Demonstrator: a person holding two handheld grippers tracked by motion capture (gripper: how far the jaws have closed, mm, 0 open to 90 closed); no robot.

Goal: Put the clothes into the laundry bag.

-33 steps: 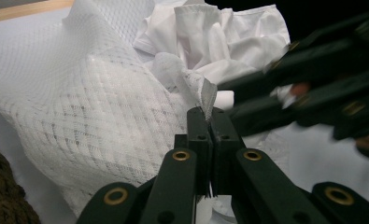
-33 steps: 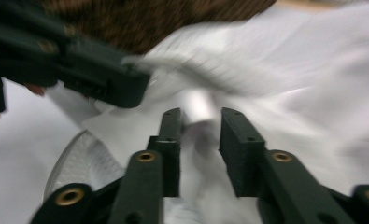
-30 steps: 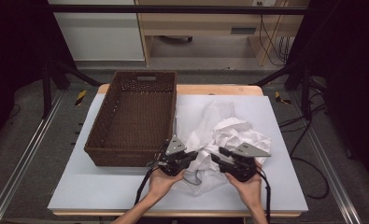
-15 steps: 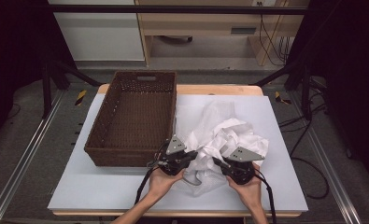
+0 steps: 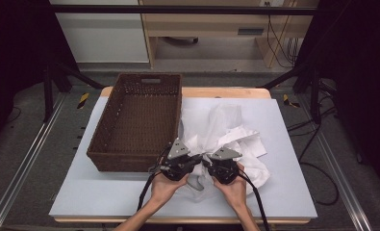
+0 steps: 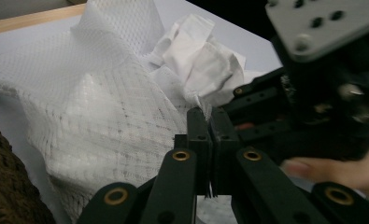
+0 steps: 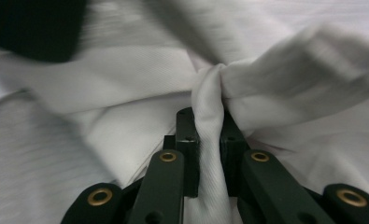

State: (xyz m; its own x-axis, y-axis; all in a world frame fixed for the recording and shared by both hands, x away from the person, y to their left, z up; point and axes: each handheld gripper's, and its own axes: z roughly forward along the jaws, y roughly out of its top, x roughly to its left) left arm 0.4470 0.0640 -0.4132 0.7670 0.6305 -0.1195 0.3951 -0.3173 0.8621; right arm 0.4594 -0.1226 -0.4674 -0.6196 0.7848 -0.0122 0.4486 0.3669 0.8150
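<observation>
Worktop bearing a wicker basket, empty beside the crumpled white garment. Left gripper pinches its mesh edge; right gripper, jaws just closed, clamps a gathered fold, likely for lifting.

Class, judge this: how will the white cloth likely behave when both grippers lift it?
The white cloth lies crumpled in soft folds, so it is probably floppy and will sag. It bunches thinly between the right gripper jaws, suggesting light fabric. Its loose heap may trail on the table.
</observation>
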